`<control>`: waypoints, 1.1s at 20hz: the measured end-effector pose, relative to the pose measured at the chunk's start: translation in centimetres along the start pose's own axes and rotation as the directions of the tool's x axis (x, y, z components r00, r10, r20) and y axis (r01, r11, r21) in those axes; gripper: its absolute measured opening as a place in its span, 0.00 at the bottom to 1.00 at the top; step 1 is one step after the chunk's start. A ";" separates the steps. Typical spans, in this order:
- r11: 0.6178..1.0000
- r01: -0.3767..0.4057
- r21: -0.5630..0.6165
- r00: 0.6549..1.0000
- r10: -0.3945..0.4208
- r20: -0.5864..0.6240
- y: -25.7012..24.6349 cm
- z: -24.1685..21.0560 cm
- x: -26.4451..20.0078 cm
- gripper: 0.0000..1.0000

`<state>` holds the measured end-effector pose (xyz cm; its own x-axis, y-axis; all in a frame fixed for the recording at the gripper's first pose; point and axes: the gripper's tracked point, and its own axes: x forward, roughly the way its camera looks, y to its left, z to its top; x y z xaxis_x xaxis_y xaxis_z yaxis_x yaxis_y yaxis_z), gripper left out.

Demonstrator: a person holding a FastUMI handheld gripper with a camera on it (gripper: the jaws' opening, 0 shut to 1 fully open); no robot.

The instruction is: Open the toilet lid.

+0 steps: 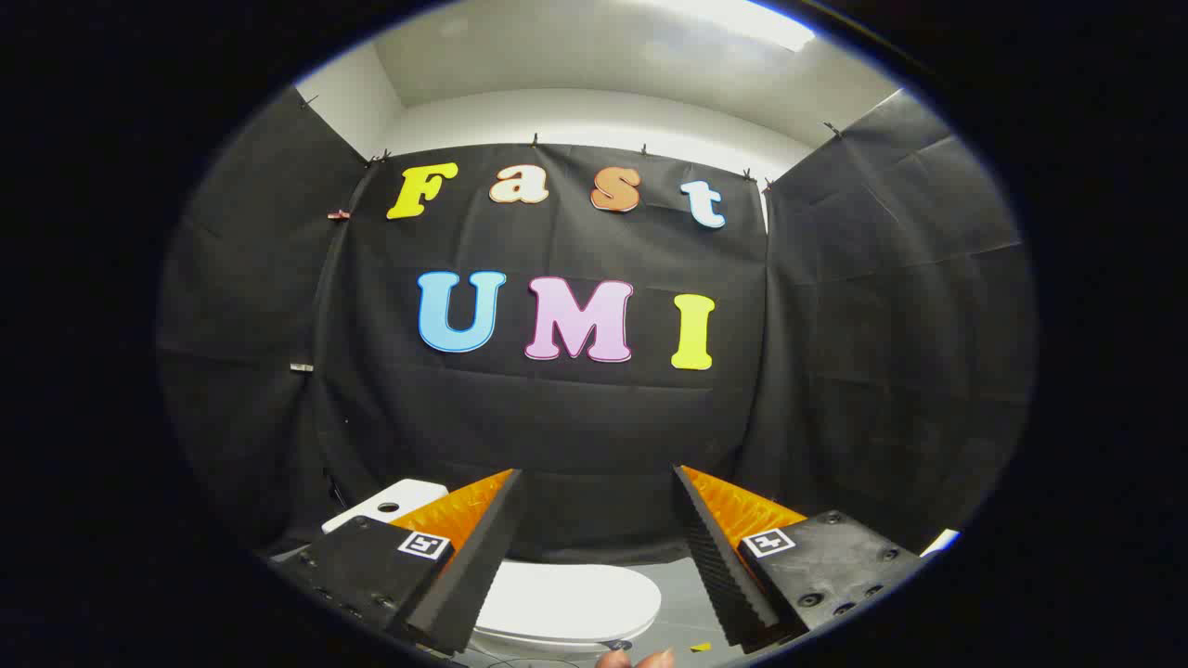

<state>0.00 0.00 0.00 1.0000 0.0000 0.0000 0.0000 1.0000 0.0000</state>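
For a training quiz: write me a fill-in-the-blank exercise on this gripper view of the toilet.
1. The toilet lid is ____, lying flat on the bowl.
2. The gripper has its fingers spread ____, holding nothing.
3. The lid is coloured ____.
4. The cloth wall behind the toilet is ____.

Missing words: closed; open; white; black

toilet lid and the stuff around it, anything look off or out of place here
Nothing stands out. The toilet lid lies flat and closed, whole as far as it shows, below and between the fingers of the gripper, which are spread wide and touching nothing. A white tank top sits behind the left finger. No spills or damage visible.
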 end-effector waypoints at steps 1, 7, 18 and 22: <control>1.000 0.001 -0.003 1.000 -0.001 0.001 -0.1 0.0 0.1 0.99; 1.000 0.001 -0.030 1.000 0.000 0.007 0.1 0.4 0.0 0.98; 0.999 -0.030 -0.037 1.000 0.030 -0.009 1.4 -0.1 0.2 0.99; 0.997 -0.076 -0.009 0.997 0.076 -0.016 2.2 -0.8 0.7 0.98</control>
<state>0.65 2.21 -0.84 0.9970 0.0763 -0.0156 -0.0765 0.9970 -0.0090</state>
